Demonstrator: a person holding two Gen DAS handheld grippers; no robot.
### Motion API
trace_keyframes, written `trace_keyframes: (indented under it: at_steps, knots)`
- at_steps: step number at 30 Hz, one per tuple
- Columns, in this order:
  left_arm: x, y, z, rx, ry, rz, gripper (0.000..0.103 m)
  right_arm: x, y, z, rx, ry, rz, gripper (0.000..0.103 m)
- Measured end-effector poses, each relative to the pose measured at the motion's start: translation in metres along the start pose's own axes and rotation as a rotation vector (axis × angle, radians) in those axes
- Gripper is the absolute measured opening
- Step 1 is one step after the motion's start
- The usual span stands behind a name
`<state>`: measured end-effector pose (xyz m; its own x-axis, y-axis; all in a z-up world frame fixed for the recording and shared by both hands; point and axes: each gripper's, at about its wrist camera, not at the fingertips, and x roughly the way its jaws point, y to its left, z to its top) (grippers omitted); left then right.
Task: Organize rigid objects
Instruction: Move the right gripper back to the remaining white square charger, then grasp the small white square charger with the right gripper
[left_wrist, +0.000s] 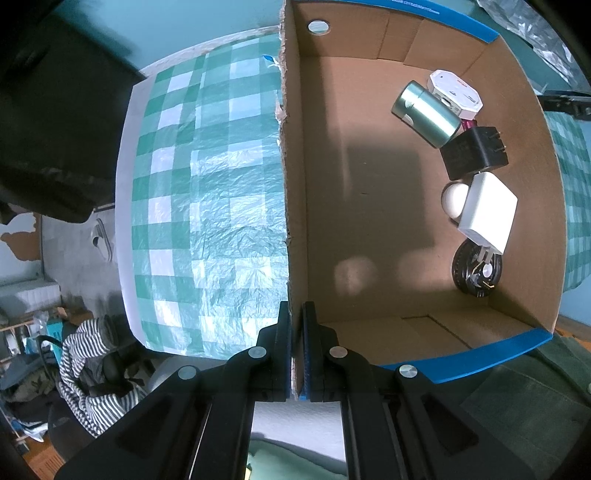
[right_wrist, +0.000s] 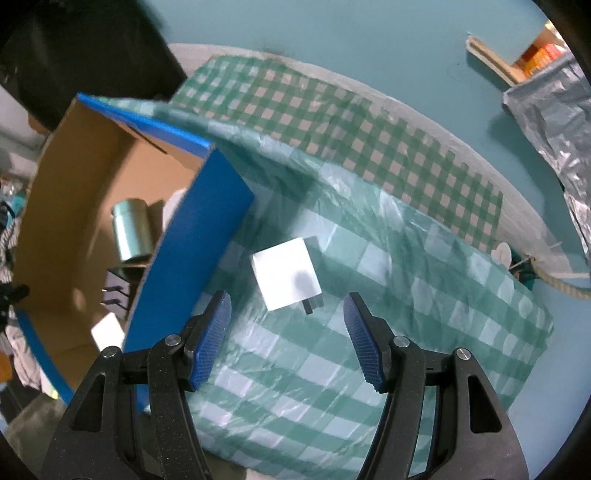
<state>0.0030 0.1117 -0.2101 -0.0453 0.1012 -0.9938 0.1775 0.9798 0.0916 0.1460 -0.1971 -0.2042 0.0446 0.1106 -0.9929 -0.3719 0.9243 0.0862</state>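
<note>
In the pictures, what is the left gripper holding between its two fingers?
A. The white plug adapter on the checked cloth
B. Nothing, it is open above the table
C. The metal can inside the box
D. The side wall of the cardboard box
D: in the left wrist view, the left gripper is shut on the torn upper edge of the cardboard box wall, while the metal can lies on the box floor.

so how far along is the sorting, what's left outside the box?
Mostly done: a teal metal tin, white octagonal case, black plug adapter, white ball, white charger and black round disc lie in the brown cardboard box. In hand: left hand-held gripper pinches the box wall; right hand-held gripper is open, empty. Left: one white cube plug on the green checked tablecloth.
</note>
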Motion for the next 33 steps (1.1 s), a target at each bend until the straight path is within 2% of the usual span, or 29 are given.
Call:
trace_keyframes:
  at_steps: [7, 11, 16, 17, 19, 23, 29, 33]
  knots:
    - [0.001, 0.001, 0.0, -0.015, 0.003, 0.0, 0.005, 0.042, 0.006, 0.004, -0.065, 0.048, -0.052, 0.065]
    - [0.0, 0.001, 0.001, -0.02, 0.005, -0.001, 0.005, 0.056, 0.006, 0.005, -0.054, 0.052, -0.029, 0.065]
    - [0.001, 0.002, 0.001, -0.02, 0.006, 0.0, 0.005, 0.069, 0.012, 0.007, -0.07, 0.054, -0.041, 0.064]
    - [0.001, 0.002, 0.001, -0.02, 0.007, -0.001, 0.005, 0.071, 0.012, 0.007, -0.065, 0.053, -0.038, 0.063]
    - [0.001, 0.002, 0.001, -0.02, 0.007, -0.001, 0.005, 0.073, 0.011, 0.007, -0.05, 0.059, -0.04, 0.055]
    - [0.001, 0.002, 0.001, -0.017, 0.007, 0.0, 0.005, 0.074, 0.007, 0.006, -0.013, 0.07, -0.028, 0.05]
    - [0.001, 0.002, 0.0, -0.015, 0.005, 0.0, 0.005, 0.073, -0.006, -0.004, 0.106, 0.108, 0.003, 0.049]
    - [0.001, 0.001, -0.001, -0.013, 0.002, 0.0, 0.005, 0.073, -0.008, -0.015, 0.133, 0.133, 0.01, 0.049]
